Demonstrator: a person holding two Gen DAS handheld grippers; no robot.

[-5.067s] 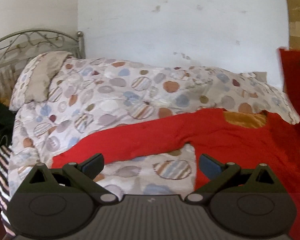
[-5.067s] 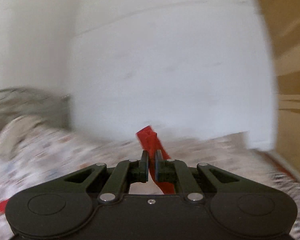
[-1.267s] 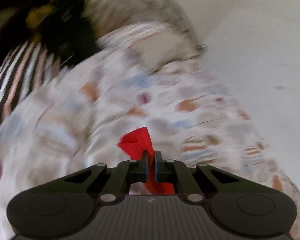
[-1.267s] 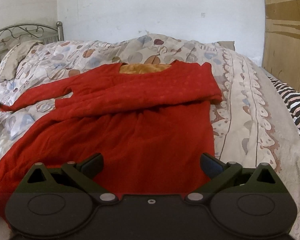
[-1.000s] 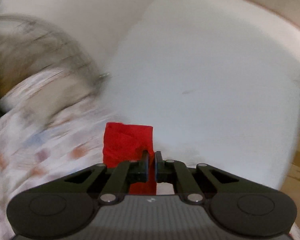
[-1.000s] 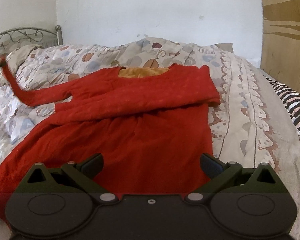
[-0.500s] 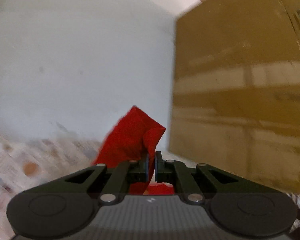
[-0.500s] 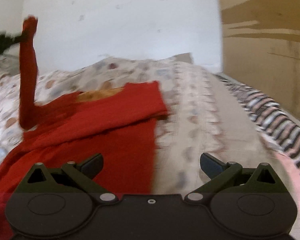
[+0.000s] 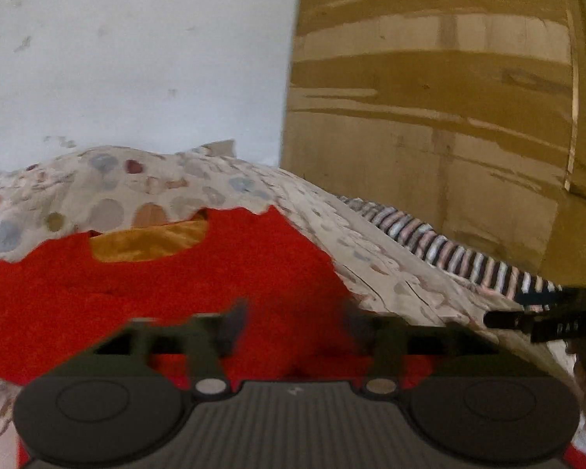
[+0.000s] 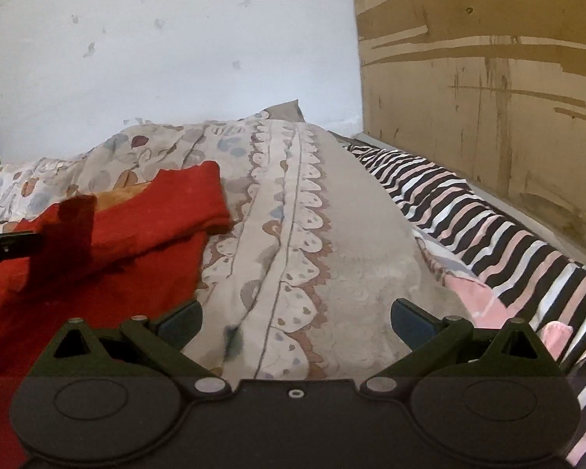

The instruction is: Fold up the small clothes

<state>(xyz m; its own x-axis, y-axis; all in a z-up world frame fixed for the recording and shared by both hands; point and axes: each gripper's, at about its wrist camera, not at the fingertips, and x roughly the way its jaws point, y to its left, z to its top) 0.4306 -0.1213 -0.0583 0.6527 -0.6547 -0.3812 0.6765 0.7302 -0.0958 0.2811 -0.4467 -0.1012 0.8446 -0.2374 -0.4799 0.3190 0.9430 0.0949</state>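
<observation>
- The red garment [image 9: 168,293] is seen spread on the patterned duvet [image 10: 312,234] of the bed, with its yellow lining [image 9: 148,244] showing at the neck opening on the far side.
- In the right wrist view, 1 sleeve [image 10: 74,222] is seen draped across the body of the garment, beside the tip of the left gripper [image 9: 293,320] that enters from the left edge.
- The jaws of the left gripper are blurred in its own view, but they are seen parted, with red cloth lying between and below them; no cloth is seen pinched.
- The jaws of the right gripper [image 10: 295,318] are wide apart and empty; under them only the duvet is seen.
- The long axis of the garment runs away from both cameras, from the hem near the grippers to the collar near the white wall [image 10: 175,39].
- From the right gripper the garment lies to the left, and its right edge is just beside the left finger [image 10: 179,320].
- The left gripper is judged to be the nearer one, as it hangs directly over the cloth.
- A striped blanket [image 10: 488,226] lies on the right side of the bed, along the brown board wall [image 10: 488,78], well apart from the garment.
- For the next fold, a move of the right gripper to the left is judged to be needed.
</observation>
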